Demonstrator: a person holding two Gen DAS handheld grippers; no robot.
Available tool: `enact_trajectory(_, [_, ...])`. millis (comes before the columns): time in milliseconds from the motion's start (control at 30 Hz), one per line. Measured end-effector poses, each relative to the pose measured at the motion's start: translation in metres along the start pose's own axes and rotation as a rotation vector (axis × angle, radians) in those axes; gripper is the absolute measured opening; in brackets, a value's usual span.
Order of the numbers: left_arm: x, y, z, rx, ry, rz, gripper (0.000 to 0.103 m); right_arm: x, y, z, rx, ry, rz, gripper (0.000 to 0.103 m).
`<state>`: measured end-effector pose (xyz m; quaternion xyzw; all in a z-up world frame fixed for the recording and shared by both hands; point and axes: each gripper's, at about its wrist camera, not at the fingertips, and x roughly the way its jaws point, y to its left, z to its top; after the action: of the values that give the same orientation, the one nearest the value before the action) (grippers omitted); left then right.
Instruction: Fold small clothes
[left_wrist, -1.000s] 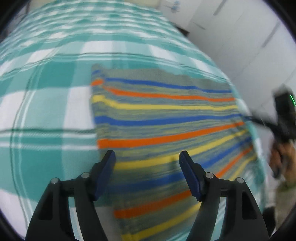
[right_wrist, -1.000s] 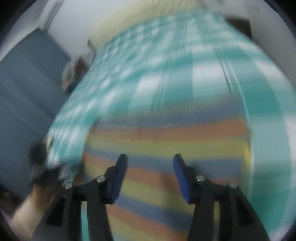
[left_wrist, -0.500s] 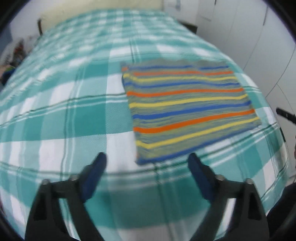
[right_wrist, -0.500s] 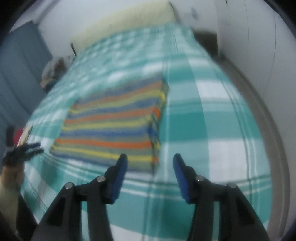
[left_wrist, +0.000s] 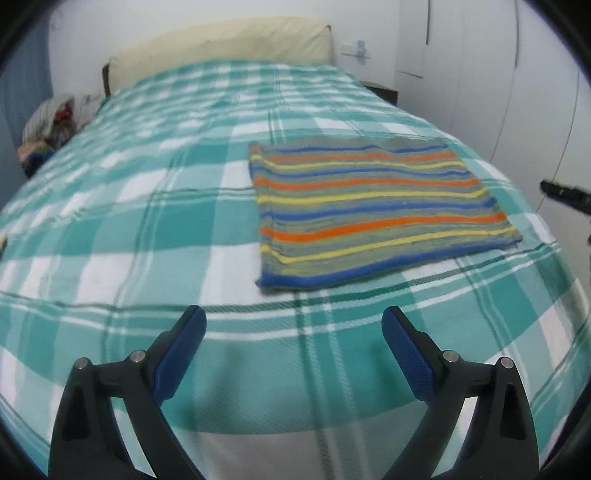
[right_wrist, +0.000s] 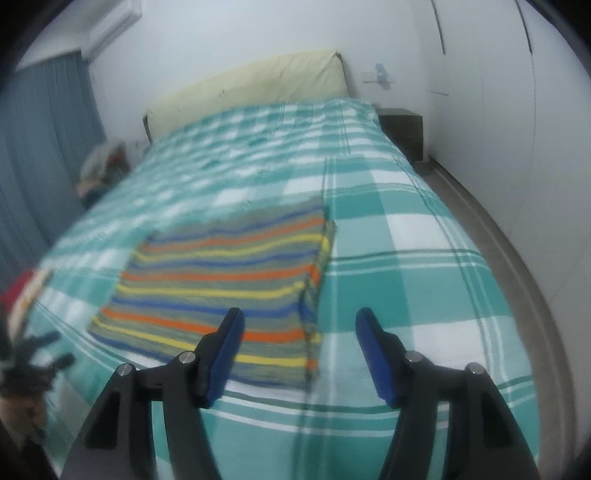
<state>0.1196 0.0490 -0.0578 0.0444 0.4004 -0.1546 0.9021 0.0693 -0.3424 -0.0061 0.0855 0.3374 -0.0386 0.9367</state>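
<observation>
Both claws have pulled back from the striped garment (left_wrist: 373, 210); left claw (left_wrist: 293, 332) and right claw (right_wrist: 299, 332) spread, empty. Regrasping might, seemingly, rumple the fold.

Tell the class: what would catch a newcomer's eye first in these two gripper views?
The striped cloth, folded into a flat rectangle with orange, yellow and blue bands, lies on the teal-and-white checked bedspread near the foot of the bed. Both the left gripper and the right gripper hang open in front of it, holding nothing. A cream headboard closes the far end.
</observation>
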Motion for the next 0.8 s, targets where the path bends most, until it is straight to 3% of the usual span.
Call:
enact_trajectory(167, [-0.002,-0.022,-0.004,0.075,-0.022,-0.011,0.097,0.019,-0.011,0.000,0.035,0.030,0.013,0.062])
enact_trajectory(367, [0.009,-0.045,-0.015,0.183,0.021,0.022,0.097,0.027,-0.014,0.005,0.059,0.027,0.030,0.062])
enact_trajectory(800, [0.014,-0.043,-0.010,0.169,0.060,0.074,0.097,0.042,-0.002,0.002,0.012,0.062,0.036,0.062])
